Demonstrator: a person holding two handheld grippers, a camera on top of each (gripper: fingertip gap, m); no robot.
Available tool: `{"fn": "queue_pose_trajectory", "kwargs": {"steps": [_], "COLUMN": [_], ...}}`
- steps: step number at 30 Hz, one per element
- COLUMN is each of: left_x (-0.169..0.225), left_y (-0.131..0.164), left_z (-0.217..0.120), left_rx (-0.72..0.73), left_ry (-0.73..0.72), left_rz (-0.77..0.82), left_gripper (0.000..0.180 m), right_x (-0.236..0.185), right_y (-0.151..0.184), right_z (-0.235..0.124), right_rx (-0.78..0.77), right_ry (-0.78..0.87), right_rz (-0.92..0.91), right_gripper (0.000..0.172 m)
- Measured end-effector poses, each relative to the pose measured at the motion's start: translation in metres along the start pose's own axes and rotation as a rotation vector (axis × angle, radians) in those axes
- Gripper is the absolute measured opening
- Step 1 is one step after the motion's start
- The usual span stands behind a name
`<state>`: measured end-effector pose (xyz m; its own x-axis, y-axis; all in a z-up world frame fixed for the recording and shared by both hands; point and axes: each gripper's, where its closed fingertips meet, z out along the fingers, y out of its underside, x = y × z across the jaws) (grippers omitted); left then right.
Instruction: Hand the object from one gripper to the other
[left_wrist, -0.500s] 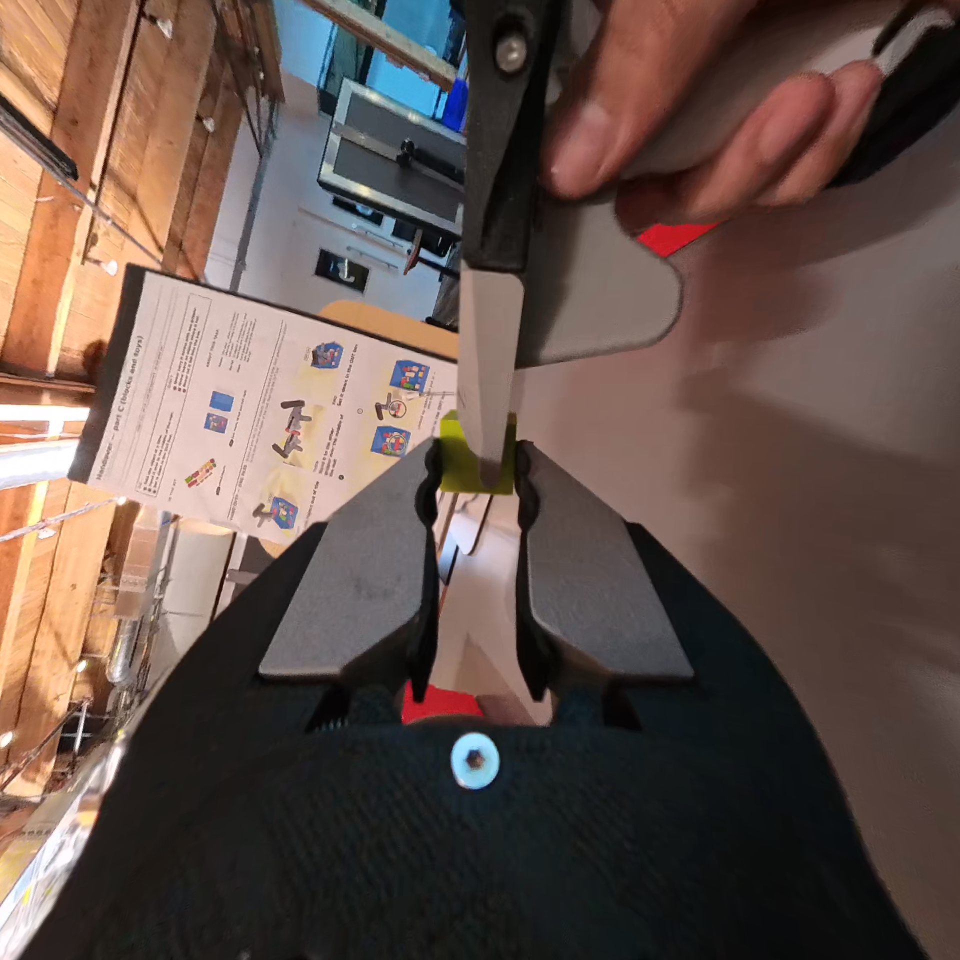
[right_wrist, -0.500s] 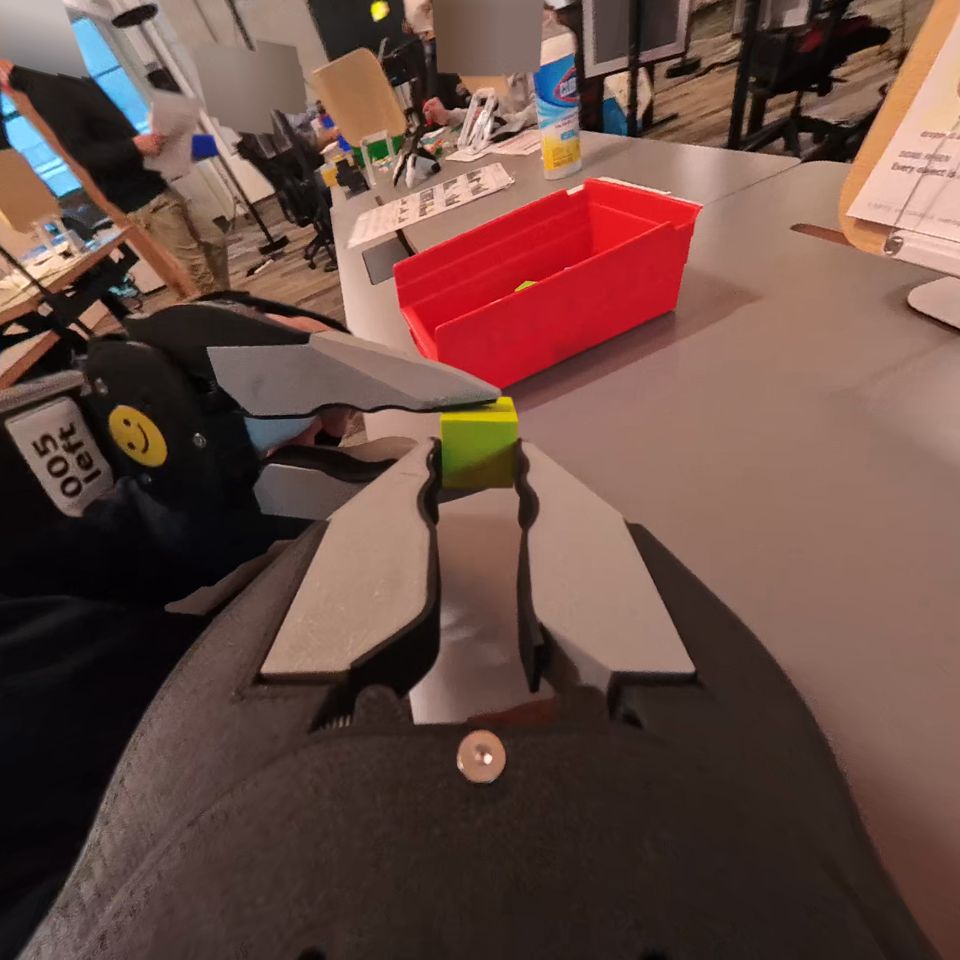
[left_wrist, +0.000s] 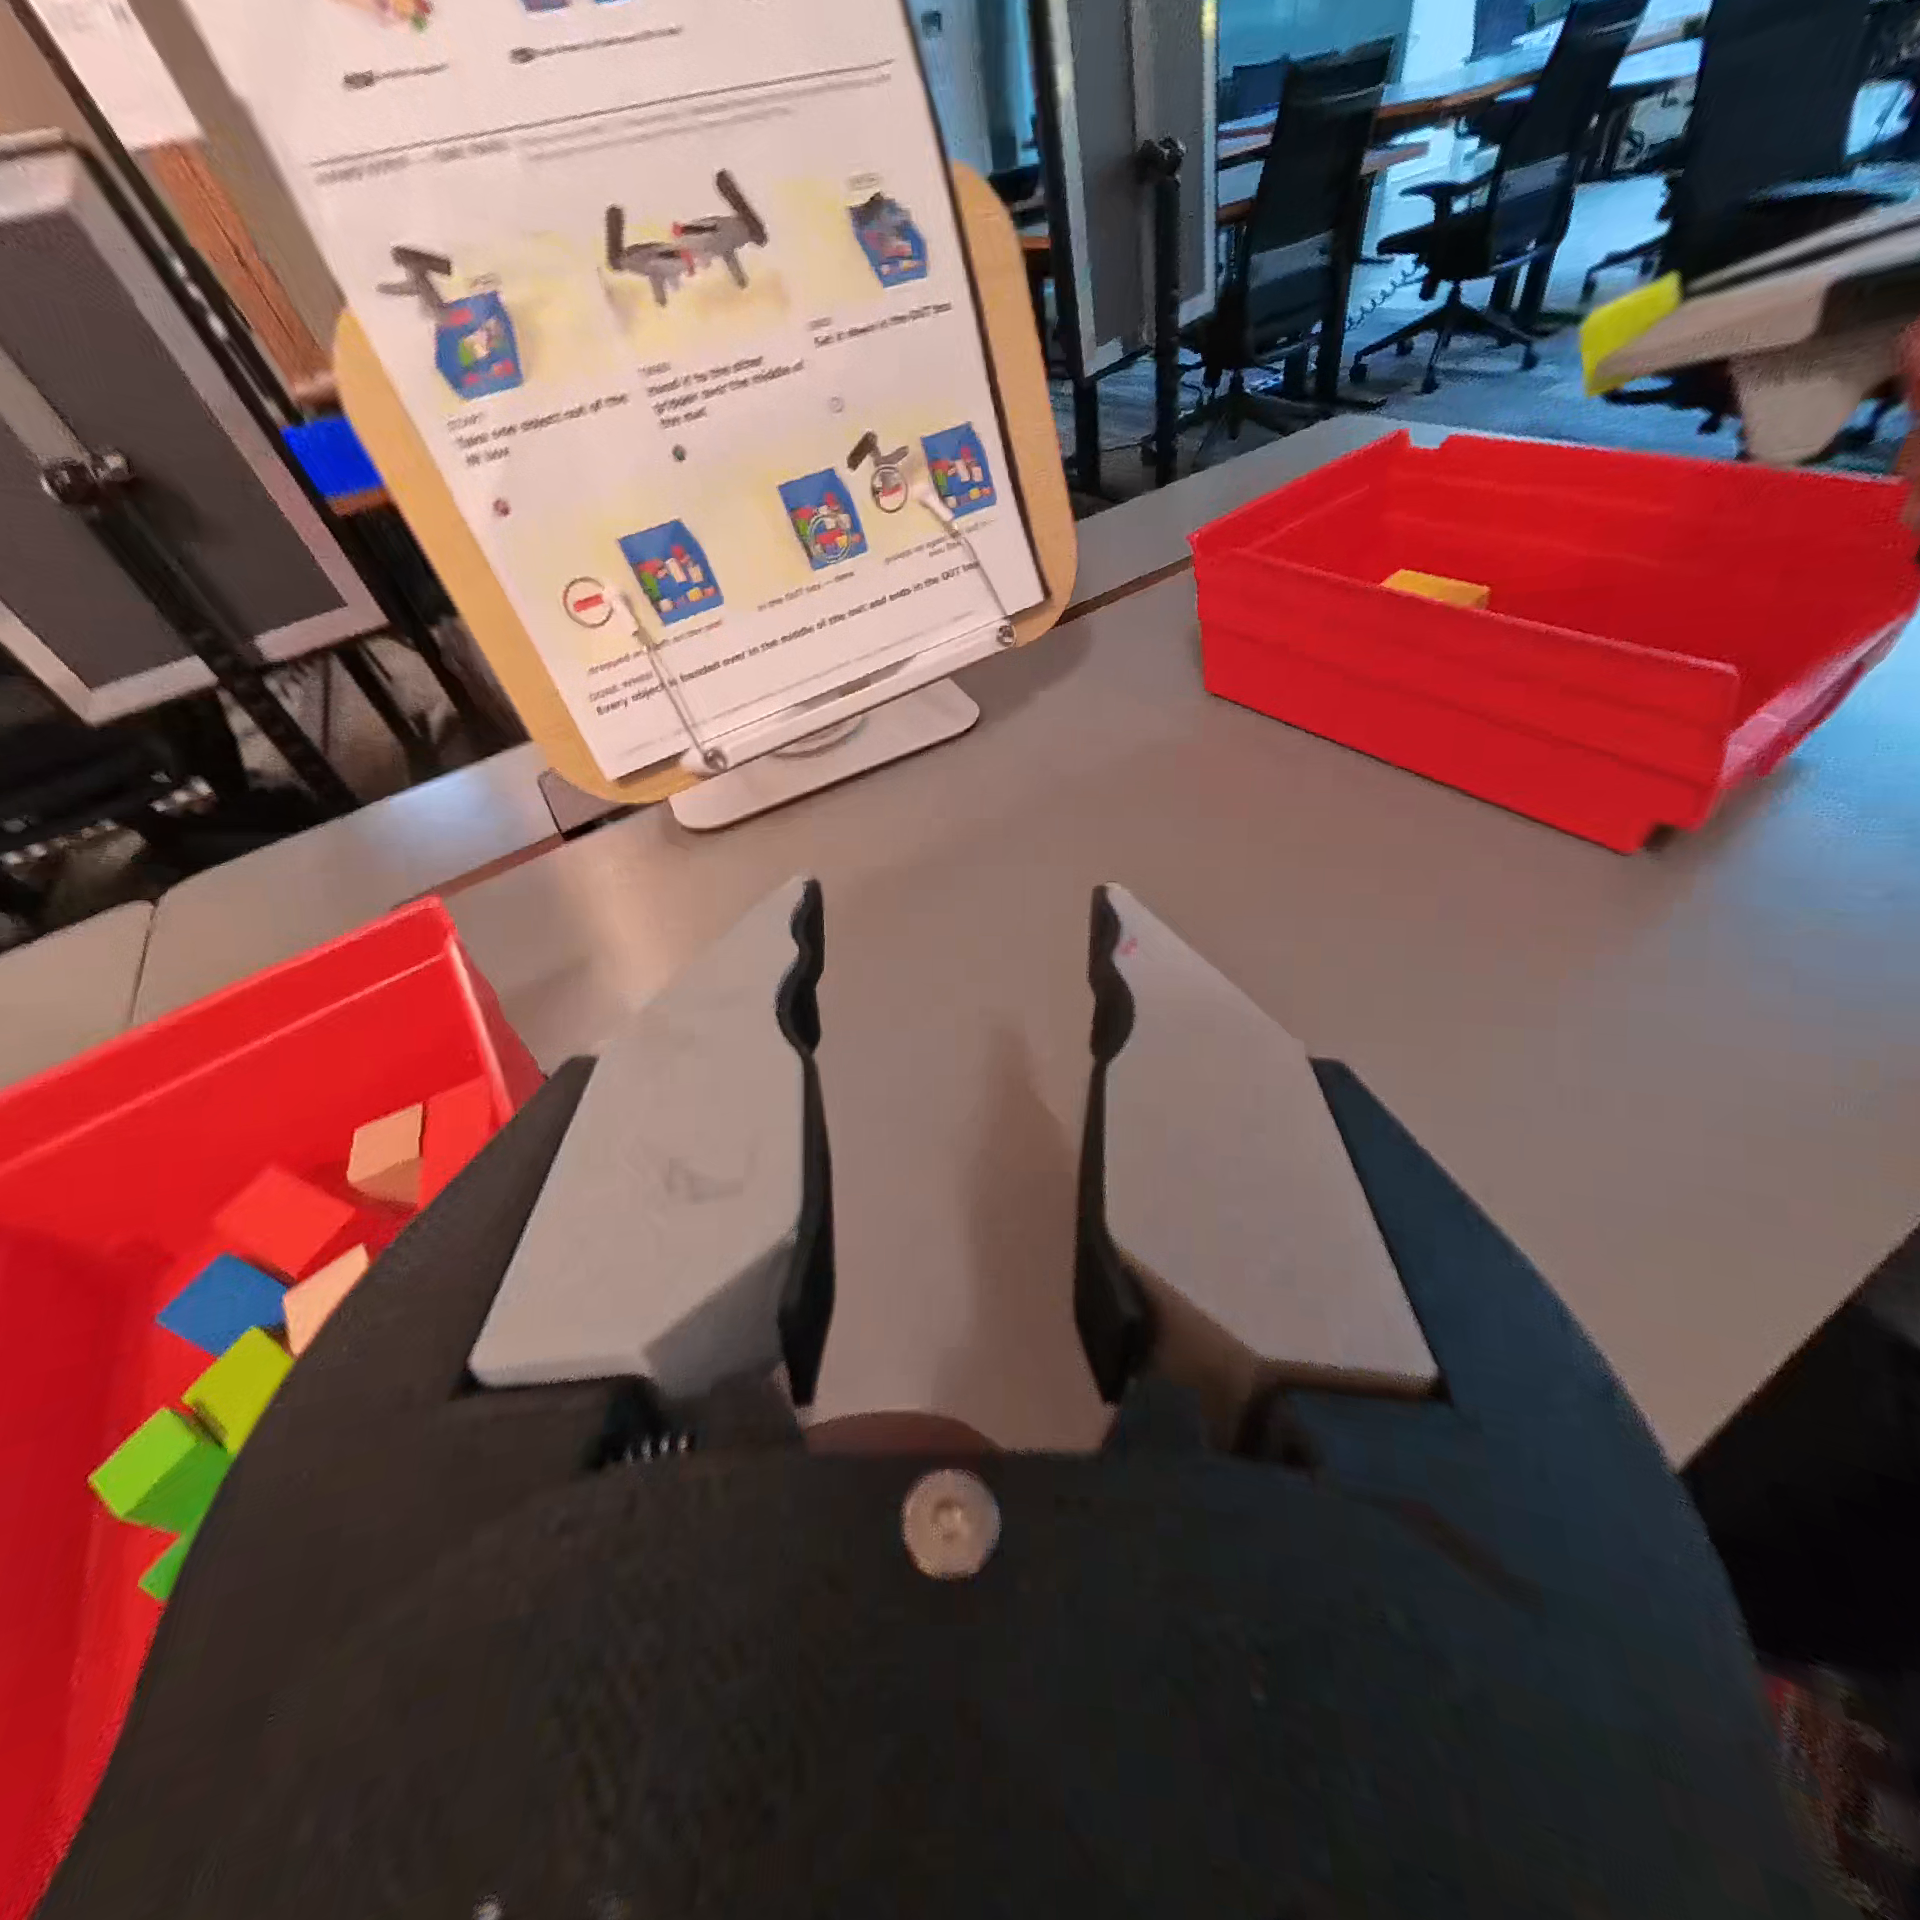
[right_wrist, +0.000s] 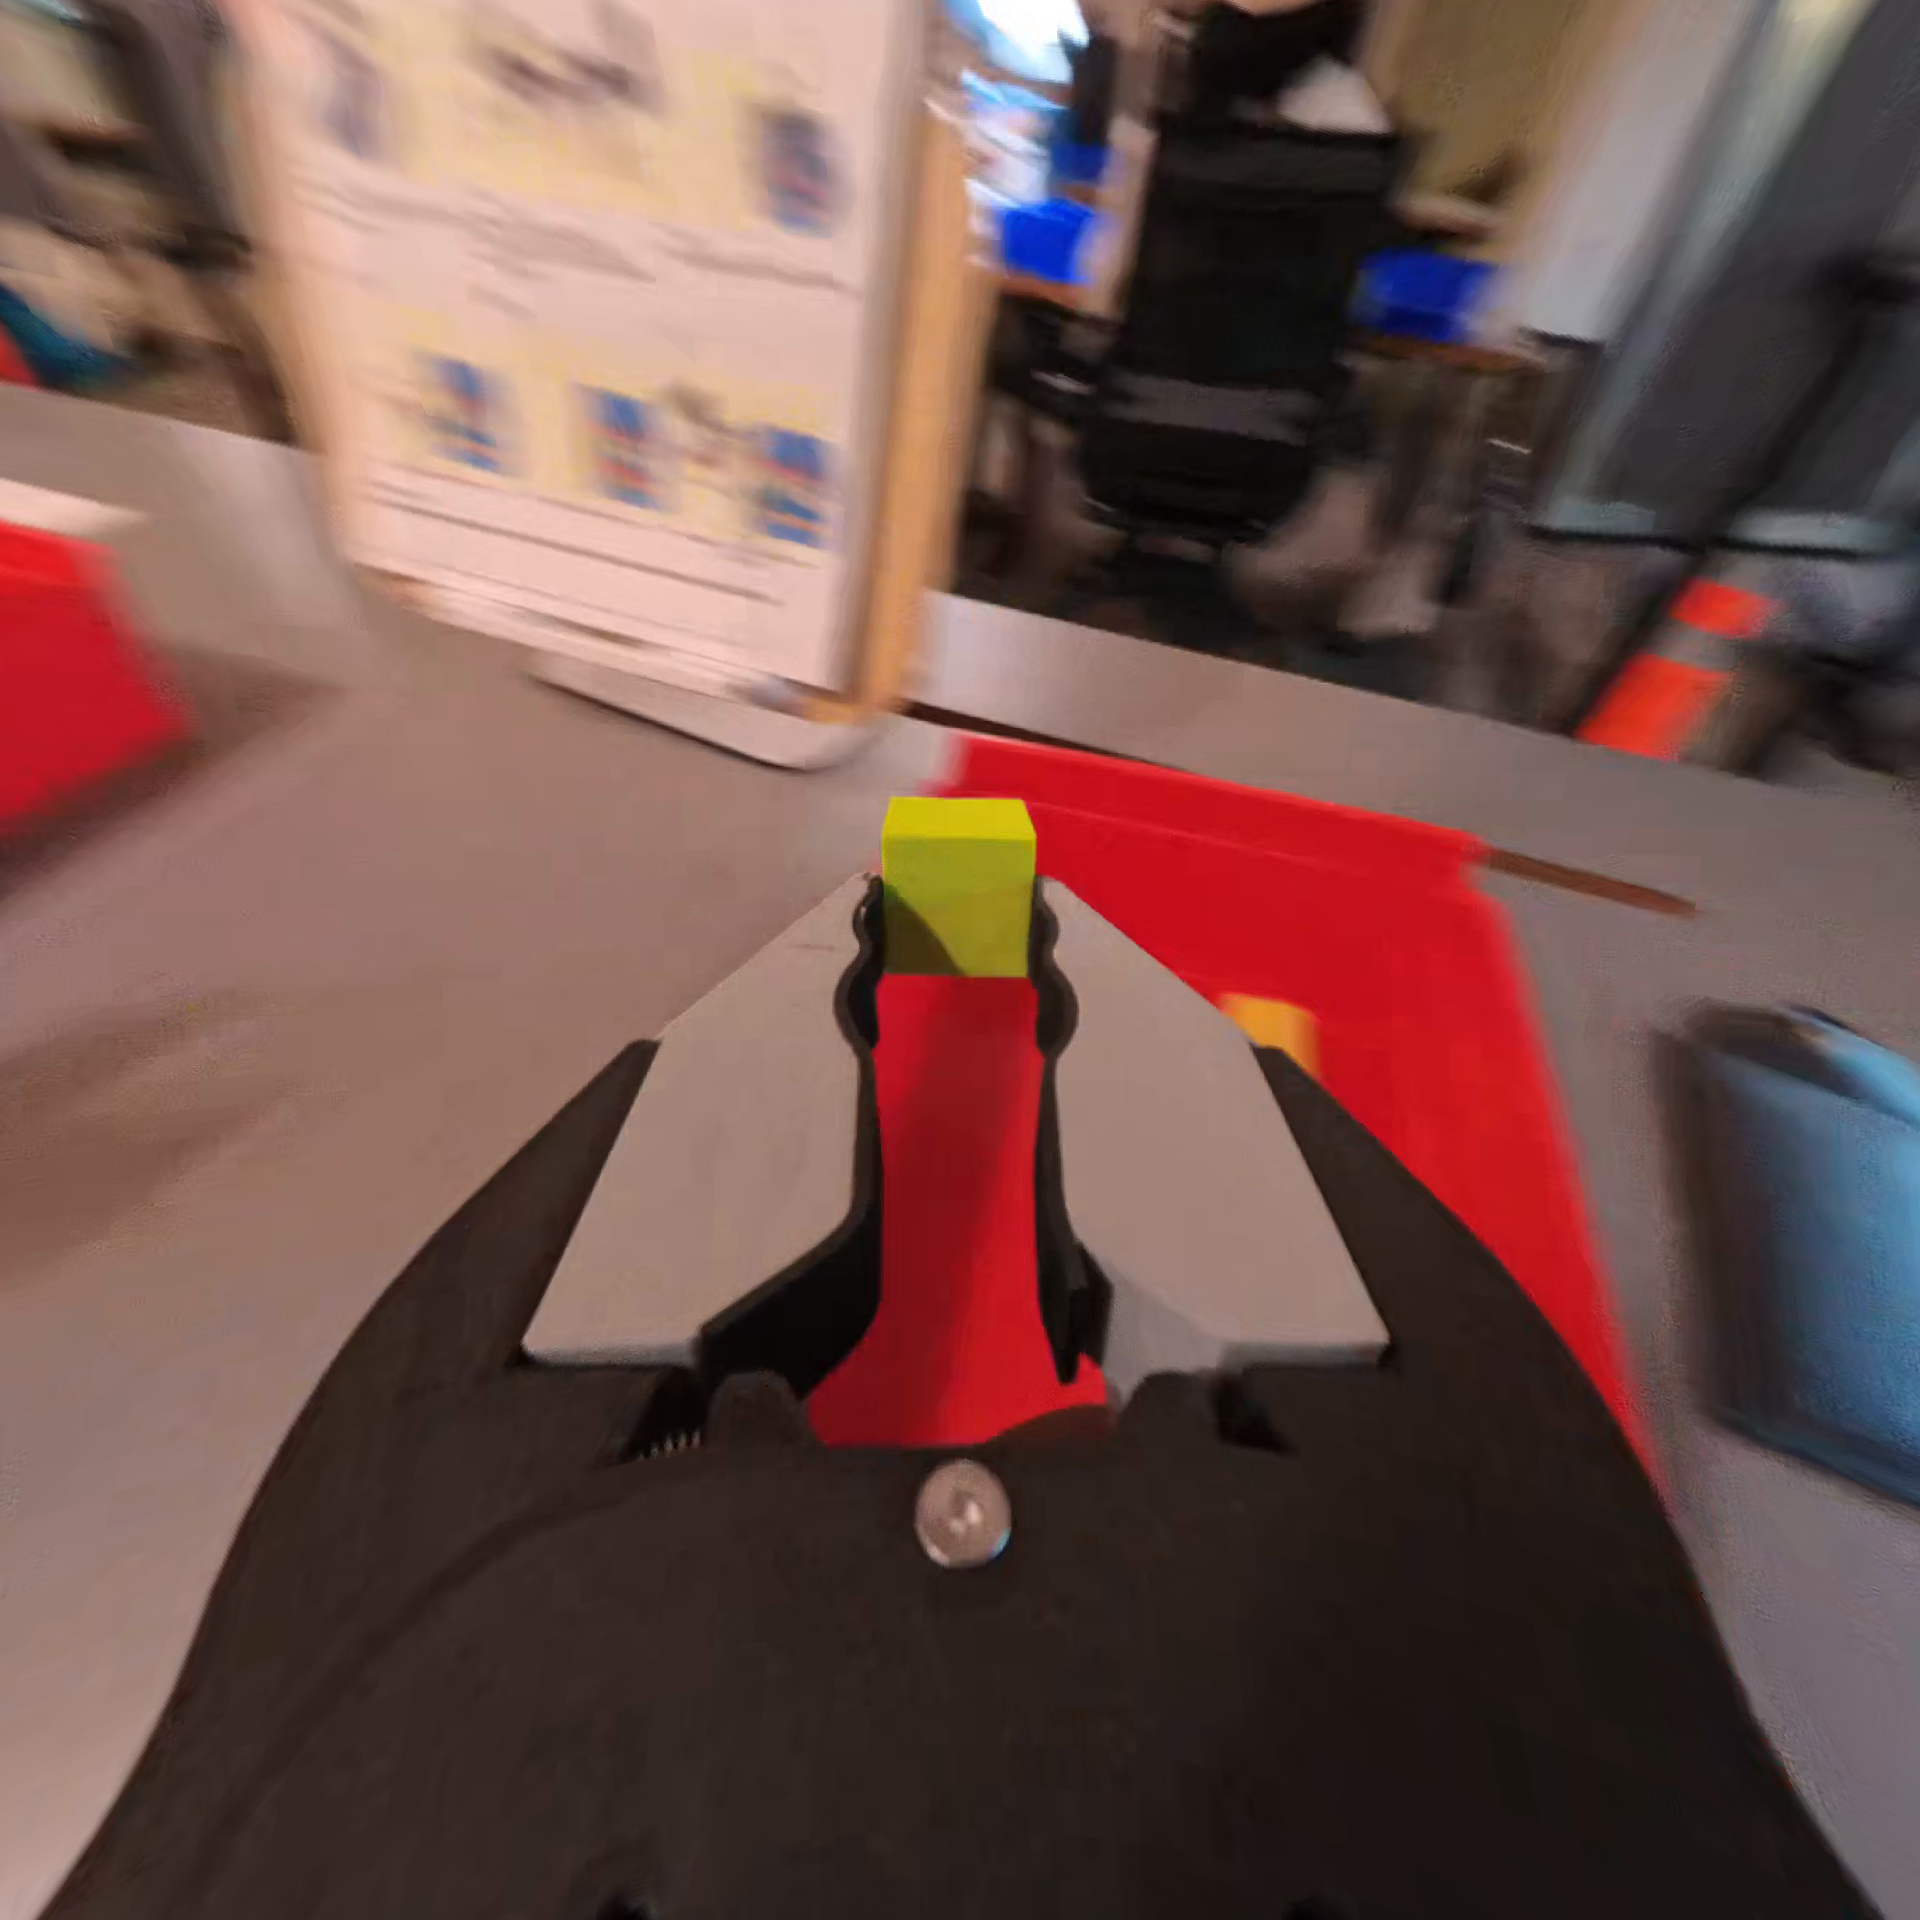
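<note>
The handover looks done: the right hand-held gripper (right_wrist: 958, 914) pinches the yellow-green block (right_wrist: 958, 883) above the far red bin (right_wrist: 1299, 935), apparently; the left hand-held gripper (left_wrist: 954, 925) gapes bare.

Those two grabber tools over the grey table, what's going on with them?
A person is passing toy blocks between two hand-held grippers. The right gripper grips a yellow-green block between its fingertips, above a red bin with a yellow block inside. The left gripper is open and holds nothing, near another red bin of mixed blocks.
</note>
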<state>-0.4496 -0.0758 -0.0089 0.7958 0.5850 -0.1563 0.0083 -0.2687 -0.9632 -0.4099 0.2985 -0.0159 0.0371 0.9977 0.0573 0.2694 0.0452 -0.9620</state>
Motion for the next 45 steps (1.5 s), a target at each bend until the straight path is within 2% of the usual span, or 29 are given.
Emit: {"fn": "queue_pose_trajectory", "kwargs": {"steps": [1,2,5,8,11,12,13,15,17,19,21,23,27,30,33,36,40,41,43,45], "left_x": [-0.004,-0.007,-0.018,-0.028,-0.035,-0.04,-0.048,-0.065,-0.084,-0.107,-0.132,-0.156,-0.19,-0.213,-0.231,-0.238,-0.244,-0.246,-0.249,-0.254], "left_y": [0.0,-0.003,-0.012,-0.013,0.0,0.006,0.013,0.023,0.029,0.043,0.066,0.088,0.119,0.154,0.193,0.208,0.23,0.235,0.239,0.237], "left_z": [-0.003,-0.006,-0.014,-0.021,-0.02,-0.019,-0.019,-0.021,-0.025,-0.027,-0.03,-0.039,-0.053,-0.051,-0.047,-0.038,-0.035,-0.036,-0.036,-0.034], "left_rx": [-0.002,0.01,0.046,0.056,0.009,-0.011,-0.031,-0.056,-0.044,-0.064,-0.124,-0.18,-0.212,-0.285,-0.428,-0.518,-0.717,-0.762,-0.832,-0.852], "left_ry": [0.011,0.018,-0.014,-0.068,-0.061,-0.067,-0.078,-0.11,-0.146,-0.187,-0.251,-0.322,-0.388,-0.421,-0.442,-0.431,-0.47,-0.489,-0.507,-0.52], "left_rz": [-0.027,-0.042,-0.018,-0.008,-0.04,-0.059,-0.081,-0.117,-0.148,-0.2,-0.254,-0.291,-0.386,-0.454,-0.539,-0.595,-0.56,-0.542,-0.504,-0.489], "left_gripper": [0.048,0.048,0.048,0.045,0.044,0.045,0.048,0.053,0.053,0.054,0.057,0.058,0.058,0.057,0.058,0.059,0.061,0.058,0.033,0.026], "right_x": [0.028,0.042,0.063,0.077,0.09,0.09,0.09,0.087,0.069,0.043,0.01,-0.028,-0.087,-0.11,-0.106,-0.1,-0.089,-0.087,-0.085,-0.083], "right_y": [0.013,0.027,0.065,0.104,0.138,0.143,0.143,0.121,0.081,0.041,0.006,-0.016,-0.027,-0.033,-0.044,-0.05,-0.053,-0.055,-0.057,-0.059], "right_z": [0.01,0.025,0.078,0.119,0.137,0.138,0.137,0.128,0.111,0.084,0.052,0.02,-0.023,-0.038,-0.053,-0.063,-0.072,-0.075,-0.081,-0.085], "right_rx": [-0.06,-0.134,-0.353,-0.572,-0.741,-0.769,-0.774,-0.693,-0.543,-0.408,-0.26,-0.132,0.028,0.055,0.123,0.154,0.174,0.183,0.2,0.212], "right_ry": [0.073,0.073,0.02,0.037,0.088,0.093,0.101,0.144,0.149,0.141,0.105,0.028,-0.146,-0.249,-0.255,-0.283,-0.28,-0.284,-0.287,-0.289], "right_rz": [0.003,0.034,0.103,0.081,0.075,0.082,0.089,0.059,-0.001,-0.07,-0.112,-0.124,-0.145,-0.173,-0.154,-0.116,-0.081,-0.077,-0.068,-0.064], "right_gripper": [0.024,0.024,0.024,0.025,0.029,0.041,0.046,0.047,0.045,0.045,0.051,0.052,0.045,0.057,0.055,0.055,0.054,0.053,0.052,0.052]}}
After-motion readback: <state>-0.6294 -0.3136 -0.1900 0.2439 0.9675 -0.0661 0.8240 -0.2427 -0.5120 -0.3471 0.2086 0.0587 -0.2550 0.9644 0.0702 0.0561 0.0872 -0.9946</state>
